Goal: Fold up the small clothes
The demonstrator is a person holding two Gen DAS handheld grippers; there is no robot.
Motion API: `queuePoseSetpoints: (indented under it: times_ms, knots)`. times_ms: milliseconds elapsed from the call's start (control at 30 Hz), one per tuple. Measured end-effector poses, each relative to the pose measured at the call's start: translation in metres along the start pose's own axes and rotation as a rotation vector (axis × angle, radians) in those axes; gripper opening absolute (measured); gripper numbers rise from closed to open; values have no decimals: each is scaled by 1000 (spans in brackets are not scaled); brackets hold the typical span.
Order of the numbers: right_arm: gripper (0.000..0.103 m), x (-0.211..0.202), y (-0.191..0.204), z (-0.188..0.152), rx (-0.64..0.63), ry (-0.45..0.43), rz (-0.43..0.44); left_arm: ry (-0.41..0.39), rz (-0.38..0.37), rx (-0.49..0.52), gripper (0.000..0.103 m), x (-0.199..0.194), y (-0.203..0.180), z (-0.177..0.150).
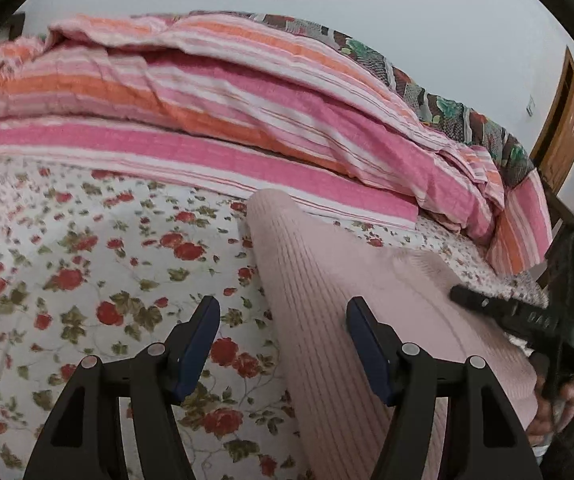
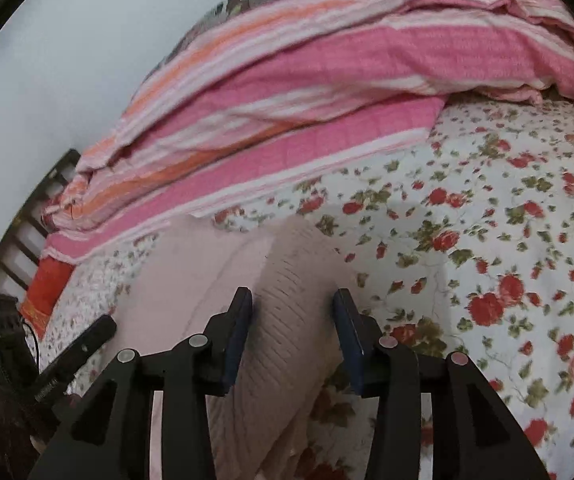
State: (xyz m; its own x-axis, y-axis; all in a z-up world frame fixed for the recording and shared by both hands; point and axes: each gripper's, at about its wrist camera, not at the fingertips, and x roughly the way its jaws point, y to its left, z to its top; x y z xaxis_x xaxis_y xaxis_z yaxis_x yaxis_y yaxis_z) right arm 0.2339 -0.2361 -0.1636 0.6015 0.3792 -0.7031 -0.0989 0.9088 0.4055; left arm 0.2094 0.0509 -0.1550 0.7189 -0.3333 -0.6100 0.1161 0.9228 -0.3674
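**Pink knit garment lying on the bed between two tongs**

The pink ribbed garment [image 1: 327,300] is lying on the flowered bedsheet [image 1: 87,260]. The left tongs [image 1: 283,320] are standing wide apart, gripping nothing, with the garment's edge running between the jaws. The right tongs [image 2: 293,312] are standing partly open astride a ribbed fold, pads apparently not pressing it. A striped quilt [image 1: 207,100] is lying beyond both.

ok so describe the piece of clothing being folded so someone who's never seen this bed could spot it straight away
Start at the bed, covered by a white sheet printed with red roses, with a pink and orange striped quilt heaped along its far side. In front of the quilt lies the pale pink ribbed knit garment, the only plain, unpatterned fabric there.
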Motion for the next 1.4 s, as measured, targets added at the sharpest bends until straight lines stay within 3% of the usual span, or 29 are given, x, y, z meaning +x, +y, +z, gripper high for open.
queuePoseSetpoints:
  times_ms: [33, 67, 167, 300, 433, 700, 967, 1400]
  knots:
    - [19, -1, 1, -1, -26, -6, 17, 3, -10, -8, 64, 1, 1, 0]
    - [15, -5, 1, -2, -41, -24, 35, 6, -26, -19, 64, 1, 3, 0]
    - [11, -24, -9, -1, -17, -121, 107, 8, -38, -22, 64, 4, 3, -1]
    - [10, -3, -13, -4, -9, -28, -12, 8, -33, -4, 64, 7, 0, -3]
    - [18, -12, -4, -6, -46, -51, -40, 11, -27, -9, 64, 7, 0, -3]
    - [30, -54, 22, -15, -150, -158, 22, 2, -4, 21, 64, 3, -9, -3]
    - [31, -50, 48, -32, -275, -117, -23, -7, 10, 124, 64, -6, -32, -10]
    - [31, -34, 44, -39, -302, -62, -100, -6, 51, 126, 64, -10, -32, -10]
